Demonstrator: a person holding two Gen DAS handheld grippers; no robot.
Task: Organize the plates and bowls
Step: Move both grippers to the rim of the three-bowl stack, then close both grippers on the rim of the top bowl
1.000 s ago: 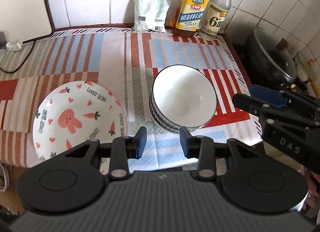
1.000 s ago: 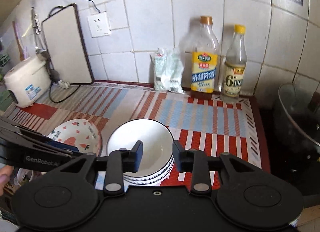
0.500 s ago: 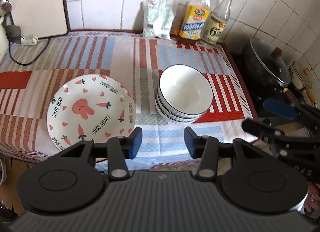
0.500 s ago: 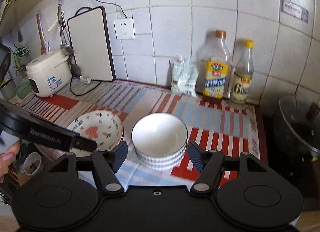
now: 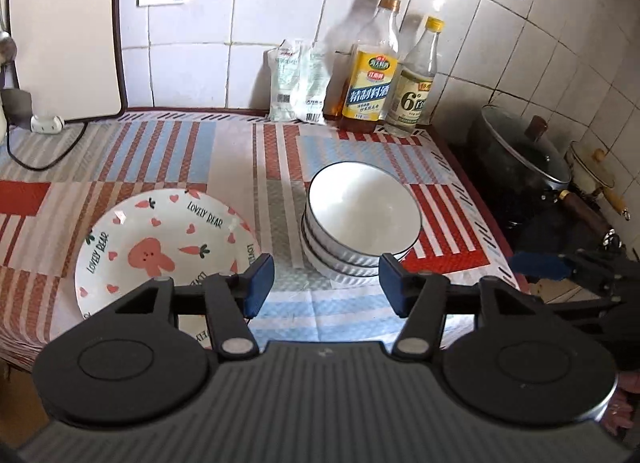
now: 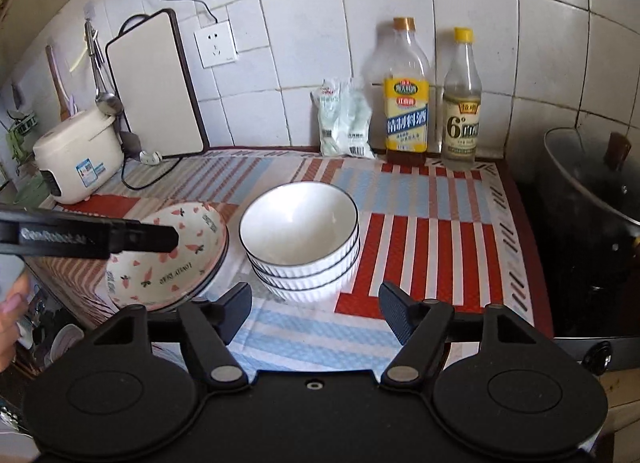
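Note:
A stack of three white ribbed bowls (image 5: 360,219) with dark rims stands on the striped cloth; it also shows in the right wrist view (image 6: 300,237). Left of it lies a rabbit-and-carrot plate (image 5: 160,247), seen in the right wrist view (image 6: 168,259) stacked on other plates. My left gripper (image 5: 326,283) is open and empty, held back above the counter's front edge, in front of the gap between plate and bowls. My right gripper (image 6: 316,309) is open and empty, in front of the bowls. The left gripper's side (image 6: 88,237) crosses the right wrist view.
Two bottles (image 5: 374,75) and a white packet (image 5: 298,83) stand at the back wall. A cutting board (image 5: 60,35) leans at the back left beside a rice cooker (image 6: 78,153). A lidded pot (image 5: 520,159) sits on the stove at right.
Both grippers have pulled back and up from the bowls and plate. Both sets of jaws have opened wider. The bowls and plate have not moved.

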